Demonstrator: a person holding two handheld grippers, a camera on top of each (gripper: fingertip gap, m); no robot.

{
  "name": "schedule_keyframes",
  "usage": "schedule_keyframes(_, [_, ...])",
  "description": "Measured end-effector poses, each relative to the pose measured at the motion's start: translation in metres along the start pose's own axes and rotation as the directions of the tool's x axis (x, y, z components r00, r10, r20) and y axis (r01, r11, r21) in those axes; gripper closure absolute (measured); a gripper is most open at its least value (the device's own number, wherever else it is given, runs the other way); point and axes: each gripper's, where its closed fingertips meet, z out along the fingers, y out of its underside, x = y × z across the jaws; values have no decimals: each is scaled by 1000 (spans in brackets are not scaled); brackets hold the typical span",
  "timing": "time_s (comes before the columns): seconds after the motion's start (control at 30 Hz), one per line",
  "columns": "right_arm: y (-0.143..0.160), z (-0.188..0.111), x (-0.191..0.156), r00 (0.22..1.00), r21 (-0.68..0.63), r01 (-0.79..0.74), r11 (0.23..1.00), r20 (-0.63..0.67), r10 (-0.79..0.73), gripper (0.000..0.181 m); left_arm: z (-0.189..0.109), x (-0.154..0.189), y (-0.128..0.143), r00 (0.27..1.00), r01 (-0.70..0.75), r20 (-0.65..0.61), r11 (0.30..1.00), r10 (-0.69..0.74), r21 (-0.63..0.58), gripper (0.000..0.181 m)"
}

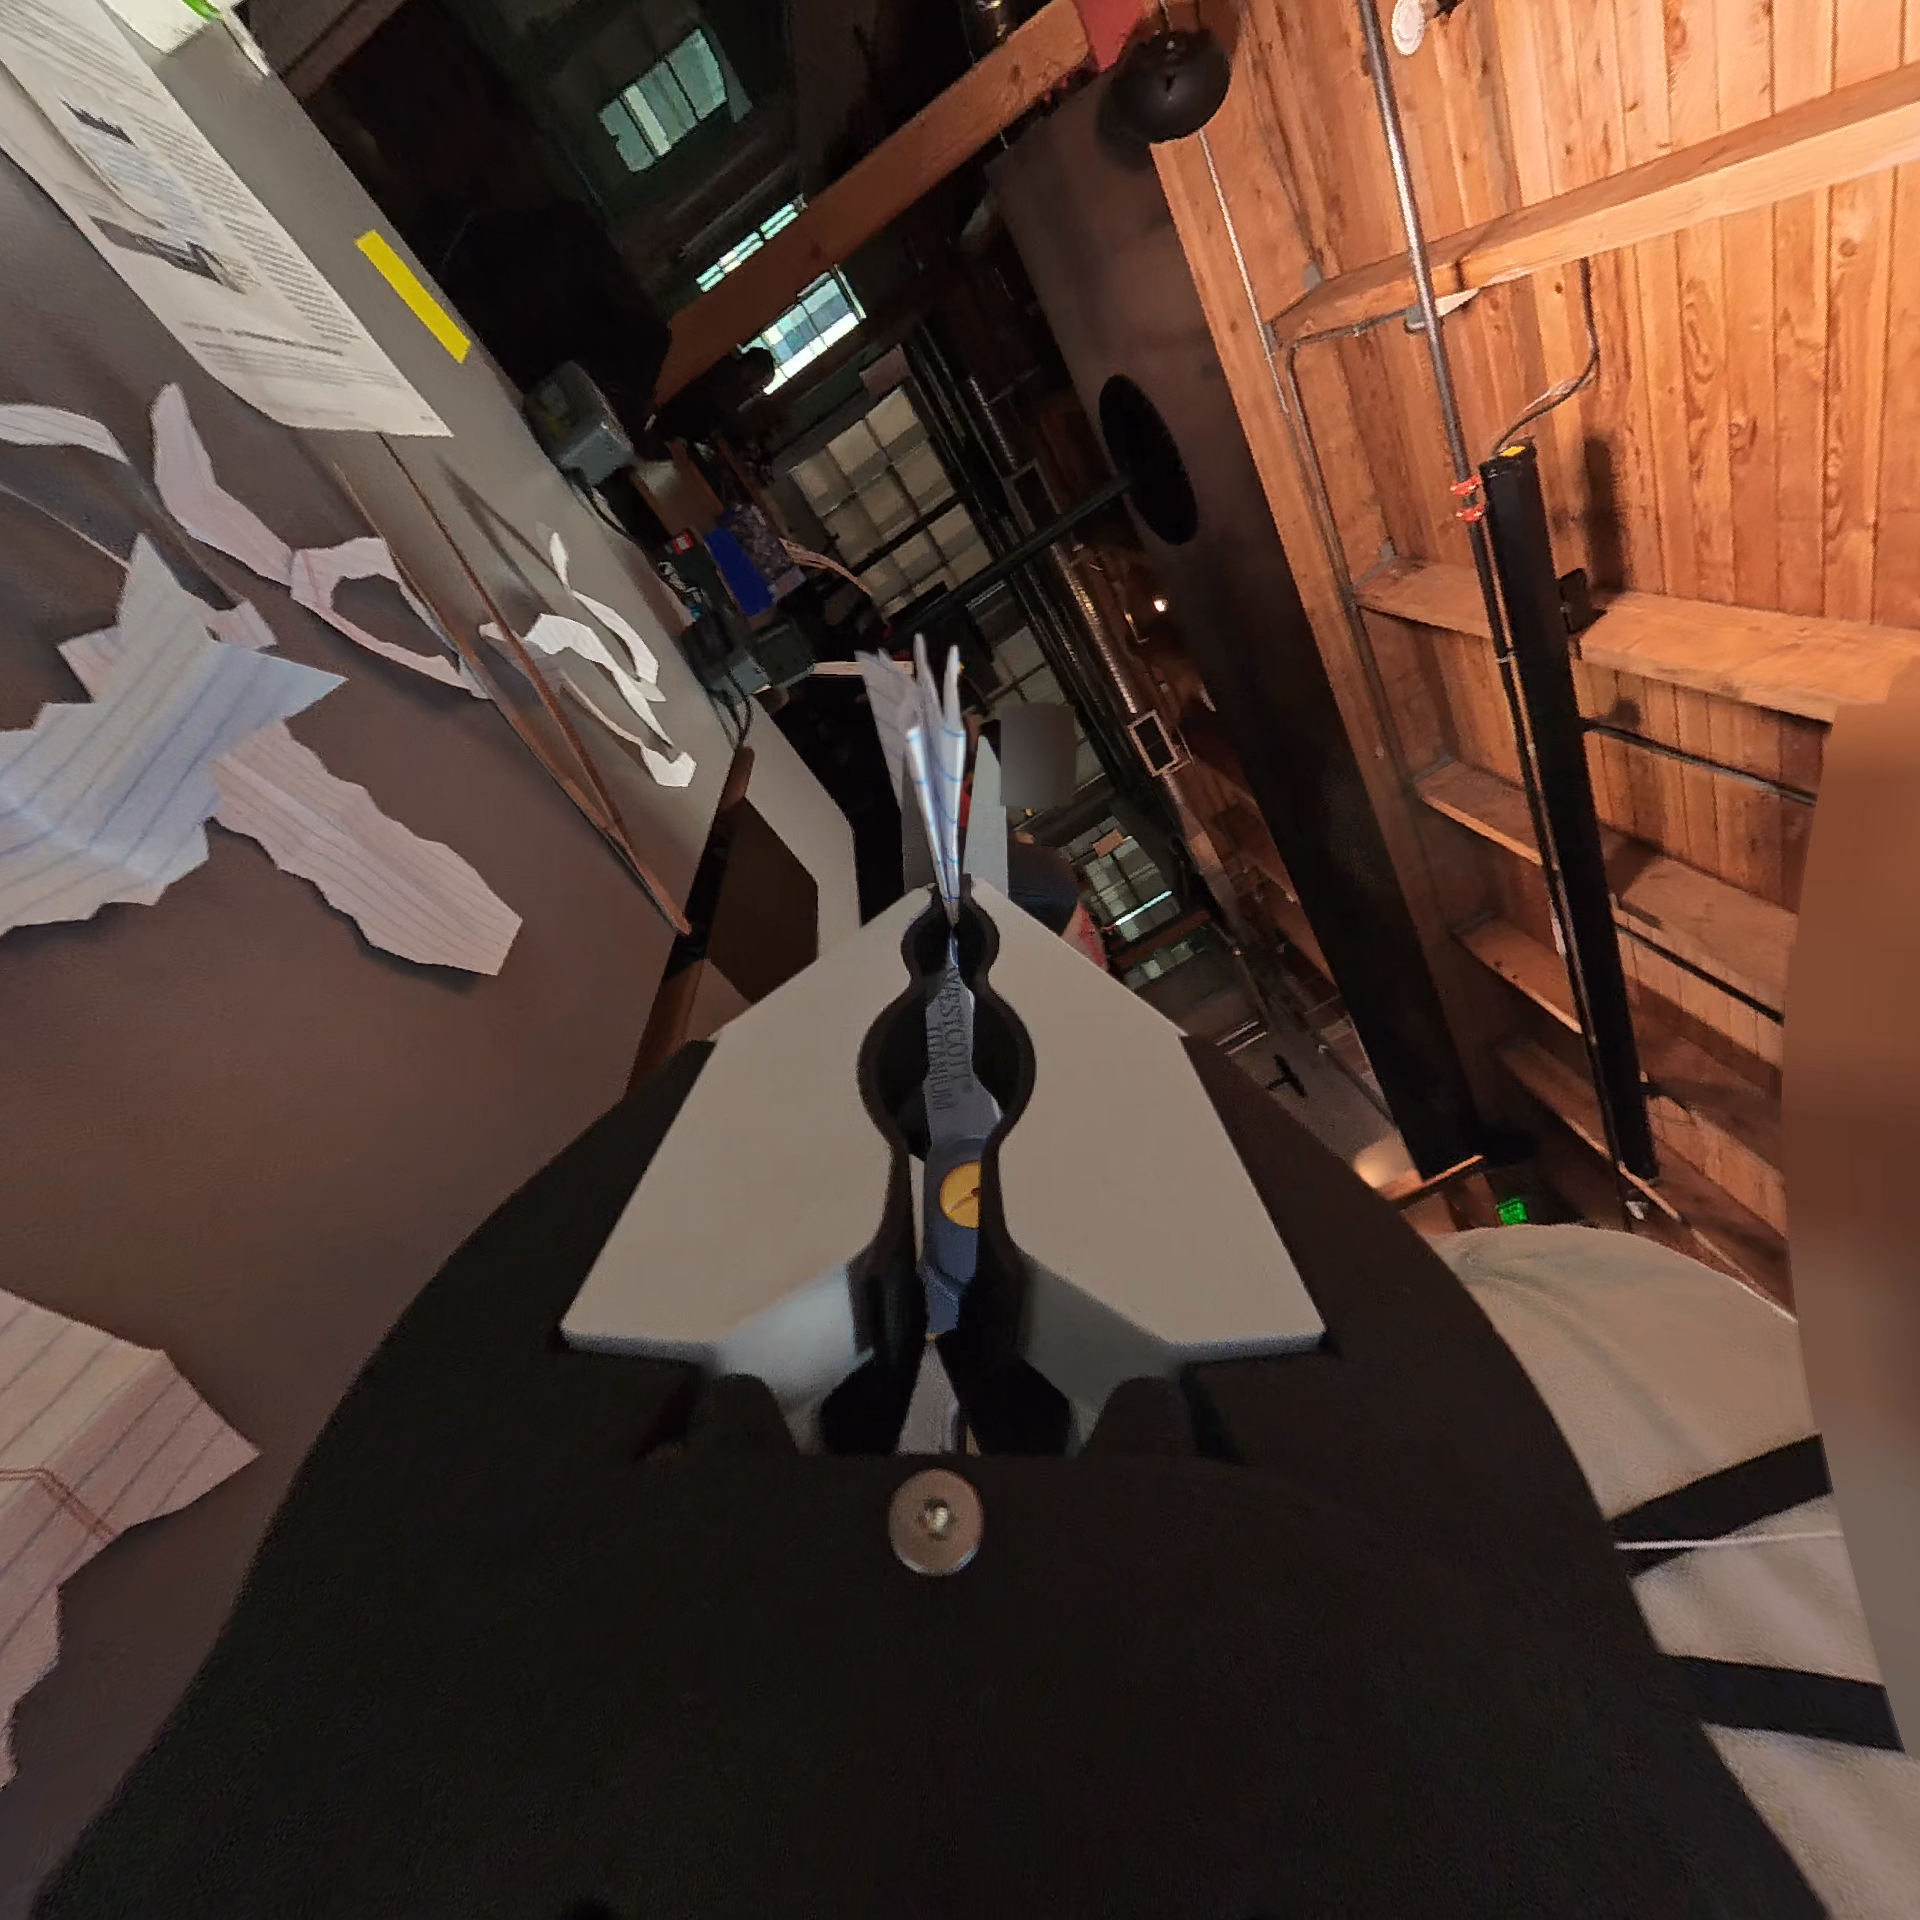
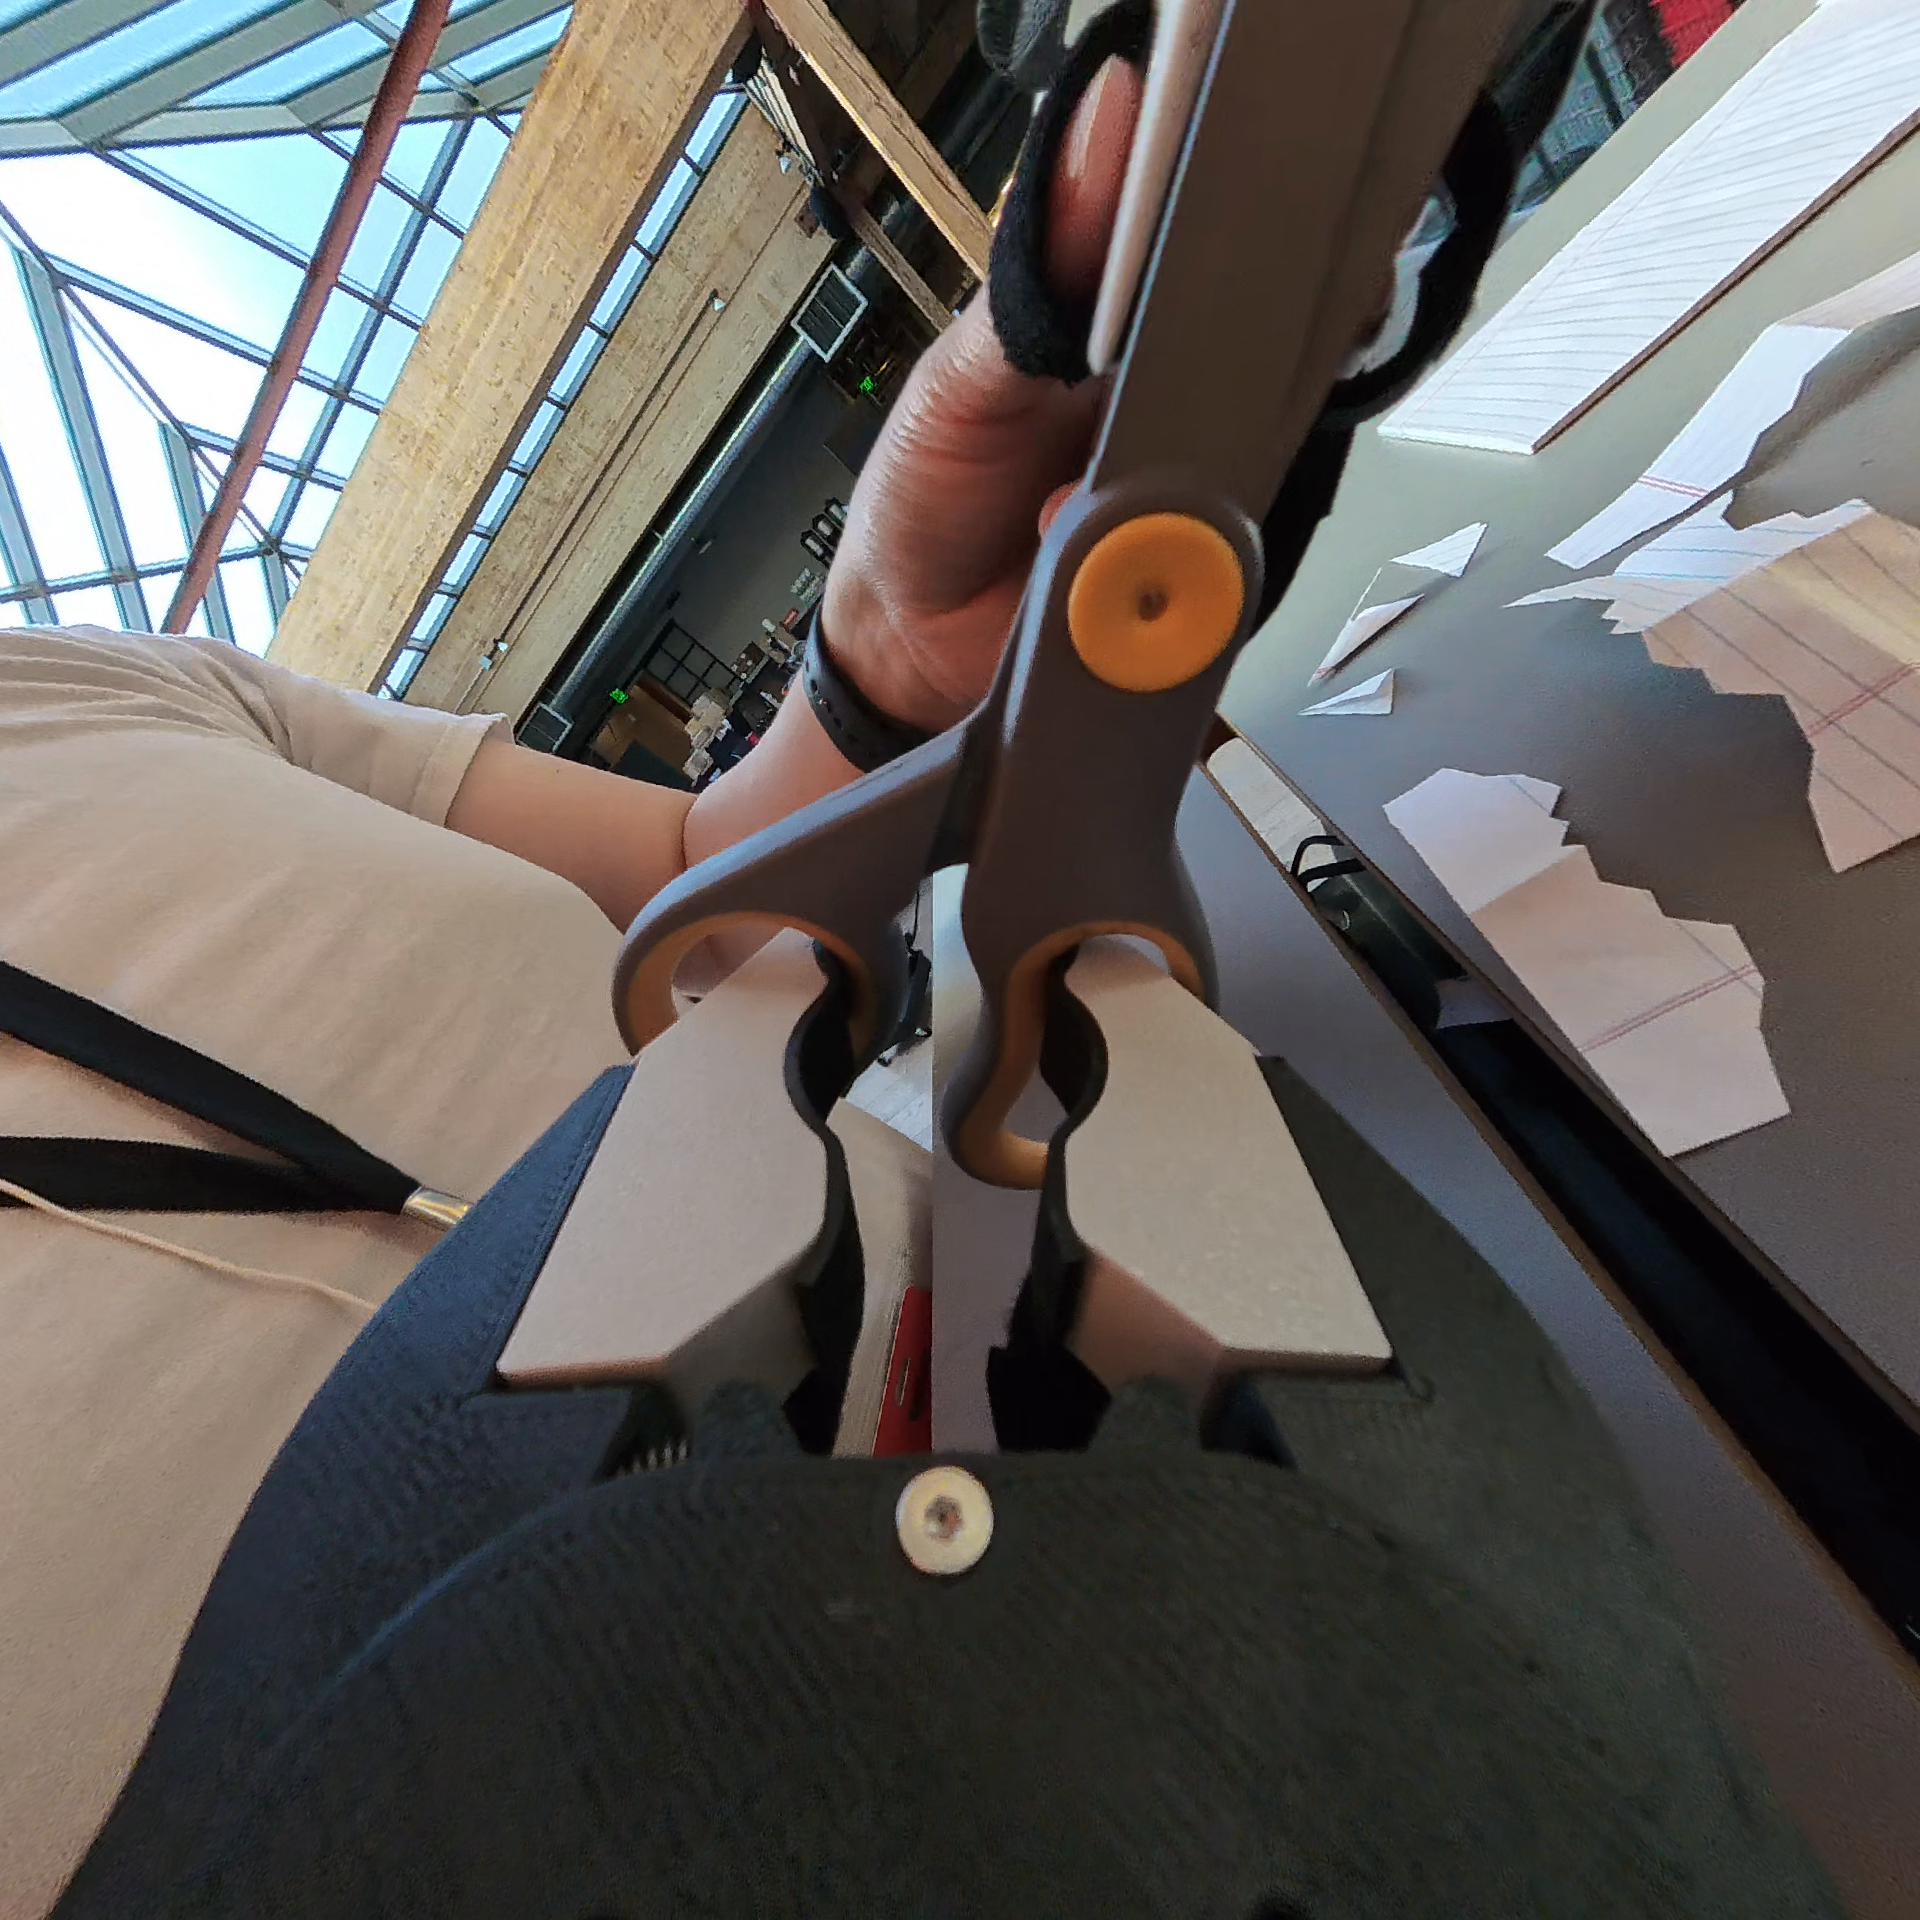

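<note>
Right tongs (image 2: 945, 966): parted, one pale finger threaded through each handle loop of the scissors (image 2: 1091, 748). The scissors are carried this way, not pinched. Handles are grey plastic with orange lining and an orange pivot cap. The blades are flat grey metal and run up and away toward a hand (image 2: 956, 499) with a black strap around it.

Left tongs (image 1: 954, 914): clenched at the tips on a folded paper (image 1: 935, 769), which is held in the air clear of the worktop (image 1: 312, 1091). The scissors are seen edge-on through the scalloped gap between the fingers. Whether the blades touch the paper cannot be told.

Handling, as judged: the paper is light, thin and limp, easily creased or torn, and best held close to the fold, where the layers stiffen it. The scissors are rigid, heavier and sharp along the blades, so the loops are the safe hold.

Worktop: dark, matt and smooth. Ragged-edged scraps (image 1: 364, 862) of white lined paper are scattered on it, near a lined pad (image 2: 1662, 239) and a printed sheet (image 1: 208, 229).

Farther off, a plank wall (image 1: 1558, 416) with metal conduit is seen.
</note>
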Motion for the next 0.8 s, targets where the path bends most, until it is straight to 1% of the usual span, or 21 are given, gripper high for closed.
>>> schedule_keyframes(0.07, [-4, -3, 3, 1000, 28, -1, 1000, -9, 2, 151, -2, -3, -4, 999, -27, 43, 1000, 26, 4, 181])
schedule_keyframes(0.13, [-8, -8, 5, 1000, 58, 8, 998, -22, -7, 151, -4, -1, -7, 999, -21, 45, 1000, 21, -2, 181])
schedule_keyframes(0.2, [-11, -11, 2, 1000, 82, 8, 997, -2, -8, 151, -6, 0, -8, 999, -16, 47, 1000, 17, -19, 181])
schedule_keyframes(0.27, [-16, -14, -5, 999, 123, -14, 992, 51, 8, 150, -6, 1, -11, 998, -27, 56, 999, 28, -23, 181])
schedule_keyframes(0.33, [-23, -17, -13, 993, 176, -46, 983, 117, 26, 145, -6, 3, -14, 997, -36, 61, 999, 36, -9, 181])
schedule_keyframes(0.5, [-29, -18, -23, 980, 239, -66, 969, 198, 18, 150, -1, 12, -14, 1000, 18, 6, 1000, -17, -9, 181])
schedule_keyframes(0.53, [-30, -18, -25, 977, 248, -79, 966, 213, 25, 150, -1, 12, -14, 1000, 19, 11, 1000, -19, -12, 181])
schedule_keyframes(0.67, [-28, -17, -18, 985, 254, -79, 964, 166, 37, 148, -1, 8, -12, 997, 0, 72, 999, 3, -47, 181])
schedule_keyframes(0.73, [-30, -18, -21, 980, 258, -109, 960, 192, 60, 143, -1, 7, -12, 996, -2, 88, 999, 7, -51, 181])
schedule_keyframes(0.8, [-31, -19, -23, 974, 253, -129, 959, 212, 75, 143, -1, 7, -13, 996, -1, 94, 998, 7, -55, 181])
